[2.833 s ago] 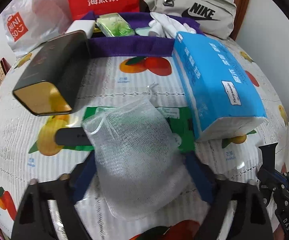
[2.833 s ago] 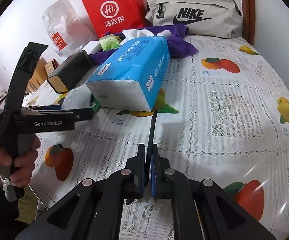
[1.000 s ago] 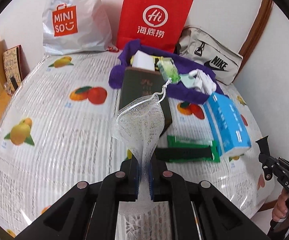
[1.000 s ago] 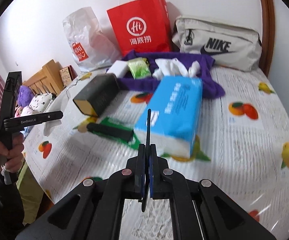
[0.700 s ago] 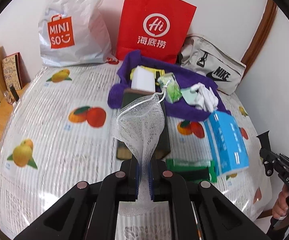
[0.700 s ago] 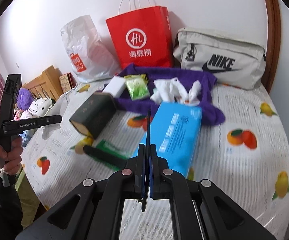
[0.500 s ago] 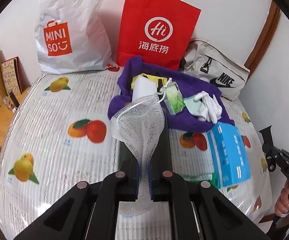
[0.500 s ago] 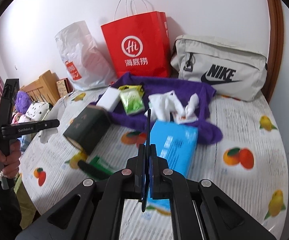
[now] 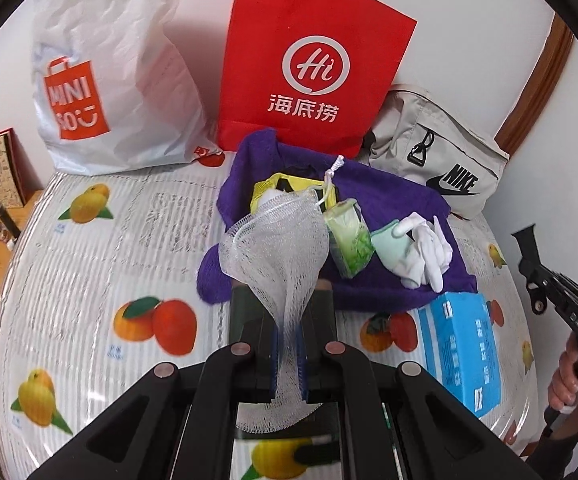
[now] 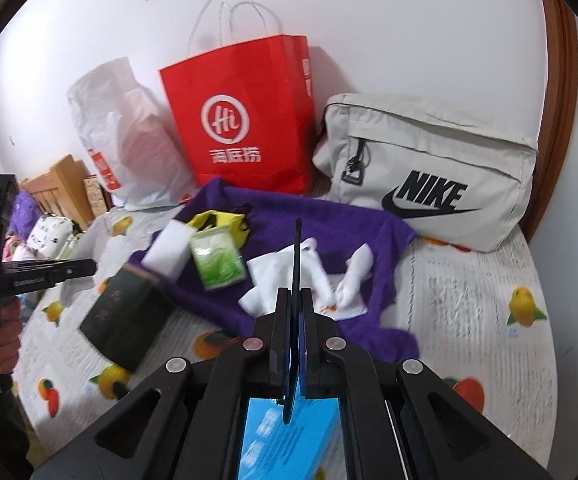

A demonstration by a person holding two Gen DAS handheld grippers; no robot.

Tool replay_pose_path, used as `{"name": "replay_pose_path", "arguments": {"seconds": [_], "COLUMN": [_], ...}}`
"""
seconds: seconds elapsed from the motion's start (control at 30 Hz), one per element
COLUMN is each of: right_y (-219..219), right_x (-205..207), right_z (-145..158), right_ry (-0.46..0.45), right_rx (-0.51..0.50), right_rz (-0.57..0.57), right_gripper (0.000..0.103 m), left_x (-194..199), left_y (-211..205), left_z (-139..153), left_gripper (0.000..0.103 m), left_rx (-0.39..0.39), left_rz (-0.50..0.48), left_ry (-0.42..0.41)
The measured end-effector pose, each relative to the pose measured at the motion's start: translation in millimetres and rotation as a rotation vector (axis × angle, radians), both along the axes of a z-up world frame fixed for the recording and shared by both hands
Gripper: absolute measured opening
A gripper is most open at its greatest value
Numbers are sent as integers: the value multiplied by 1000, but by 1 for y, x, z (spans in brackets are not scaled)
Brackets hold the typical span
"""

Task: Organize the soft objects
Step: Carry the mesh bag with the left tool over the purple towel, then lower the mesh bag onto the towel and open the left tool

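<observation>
My left gripper (image 9: 288, 354) is shut on a white mesh pouch (image 9: 279, 256) and holds it in the air above the table, before the purple cloth (image 9: 385, 204). On that cloth lie a white sponge block (image 10: 169, 249), a green tissue pack (image 9: 349, 242), a yellow item (image 9: 269, 186), a mint cloth (image 9: 391, 248) and white gloves (image 9: 425, 254). My right gripper (image 10: 295, 324) is shut on a thin black flat strip (image 10: 297, 256) that stands up between the fingers, above the blue tissue pack (image 10: 285, 440).
A red paper bag (image 9: 309, 64), a white Miniso bag (image 9: 101, 76) and a grey Nike bag (image 9: 437, 164) stand along the wall. A dark box (image 10: 129, 316) lies left of the cloth. The blue tissue pack also shows in the left wrist view (image 9: 463, 354). The fruit-print tablecloth (image 9: 101, 264) covers the table.
Both grippers have risen and moved forward toward the purple cloth. The left one went from open around the lying mesh pouch to shut on it and lifted it.
</observation>
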State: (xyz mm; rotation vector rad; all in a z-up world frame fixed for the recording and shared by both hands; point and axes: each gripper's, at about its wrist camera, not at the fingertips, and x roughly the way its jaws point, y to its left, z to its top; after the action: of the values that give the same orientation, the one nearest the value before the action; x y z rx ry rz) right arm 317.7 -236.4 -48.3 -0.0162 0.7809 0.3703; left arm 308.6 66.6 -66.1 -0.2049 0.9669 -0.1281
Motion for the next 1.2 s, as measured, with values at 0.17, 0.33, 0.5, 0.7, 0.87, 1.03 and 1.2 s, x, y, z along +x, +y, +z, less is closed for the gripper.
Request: {"name": "replay_pose_path", "arguments": {"seconds": [0.17,0.33,0.5,0.7,0.87,1.03,1.2], "right_y": [-3,0,6,12,16,13,8], "right_x": [37,77,109,135,149,151,143], "right_z": [-9,-22,-38,-66,-87,-95,-81], "right_ry": [21,56,101,160,211,244,218], "right_rx": [-8,-6,-9,-34,-52,-47,-43], "right_rz": [-20,-21,-19,-11,-5,0,-2], "right_gripper": [3,3,3,3,5,6,17], "left_x": [19,35,51,67,76,88,102], "left_y": [0,-1,-5,-11,-14,-23,-37], "left_z": [-2,-5,-10,-17,-20,-21,-27], "left_gripper": [8,8,8,8,8,8,8], "left_rx": [0,-11,-30,-14,-26,-50,-67], "left_rz": [-1,-14,-29,-43,-53,-73,-101], "left_ry": [9,17,25,45,53,62,94]}}
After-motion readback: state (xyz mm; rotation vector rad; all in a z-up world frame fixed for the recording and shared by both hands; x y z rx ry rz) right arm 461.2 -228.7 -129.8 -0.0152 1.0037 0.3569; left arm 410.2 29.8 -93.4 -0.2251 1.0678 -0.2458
